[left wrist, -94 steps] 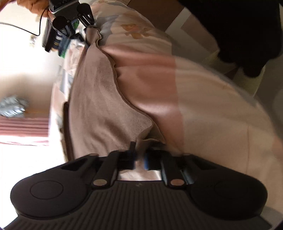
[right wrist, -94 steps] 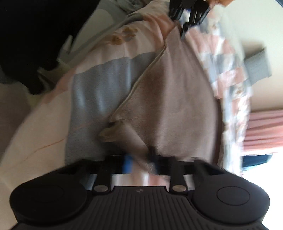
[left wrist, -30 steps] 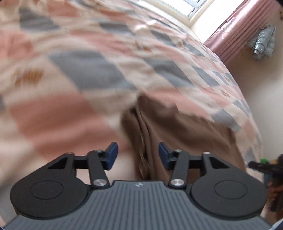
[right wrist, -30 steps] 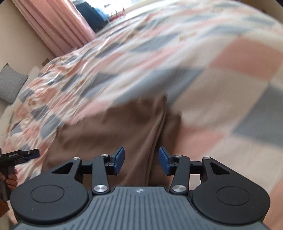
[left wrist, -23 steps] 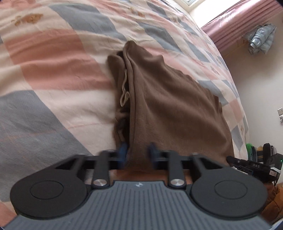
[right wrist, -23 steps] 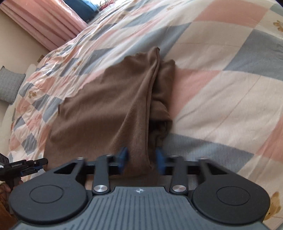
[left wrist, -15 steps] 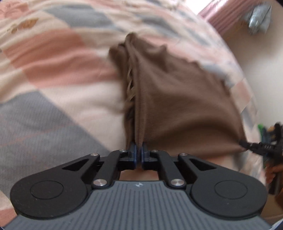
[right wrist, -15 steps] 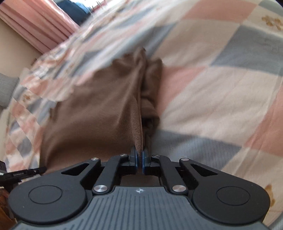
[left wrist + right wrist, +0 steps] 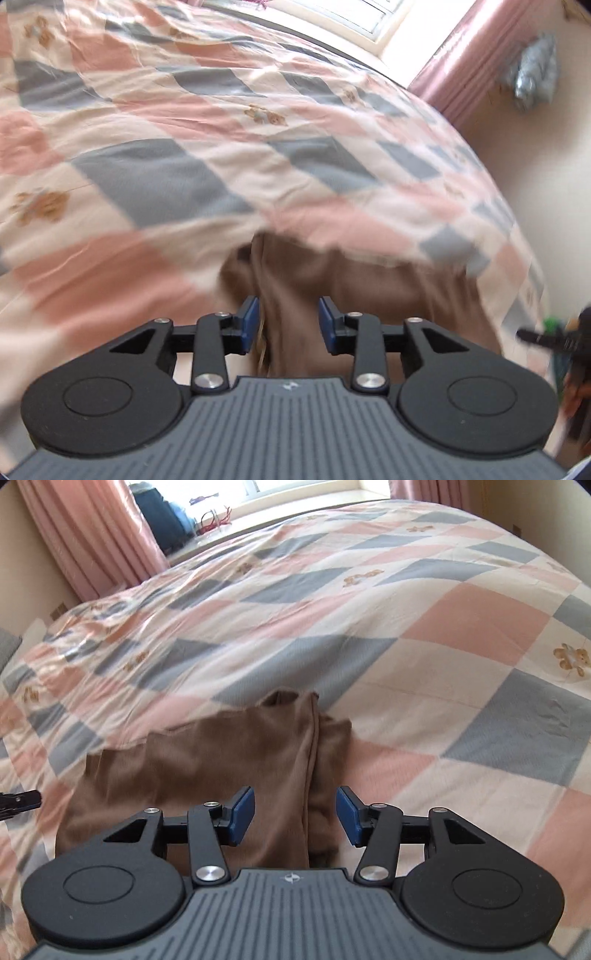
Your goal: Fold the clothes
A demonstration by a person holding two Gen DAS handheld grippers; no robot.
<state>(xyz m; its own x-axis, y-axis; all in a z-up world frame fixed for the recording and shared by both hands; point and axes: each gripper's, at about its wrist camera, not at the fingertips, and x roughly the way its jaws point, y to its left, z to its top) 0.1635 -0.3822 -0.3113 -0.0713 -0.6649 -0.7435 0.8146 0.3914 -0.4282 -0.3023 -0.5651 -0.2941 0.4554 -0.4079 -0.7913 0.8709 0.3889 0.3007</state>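
Left wrist view is showing the left hand-held gripper (image 9: 288,328) with its blue pads apart, holding nothing. One brown garment (image 9: 369,291) is lying on the checked bed quilt (image 9: 155,184), right under both grippers, stretching sideways between them. The right hand-held gripper (image 9: 295,814) is spread wide too, over the bunched right end.

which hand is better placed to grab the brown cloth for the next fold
Roughly even, slight edge to the right. Both tongs are open over an end of the brown cloth. The right tongs straddle its bunched edge in a sharp view; the left tongs view is blurred.
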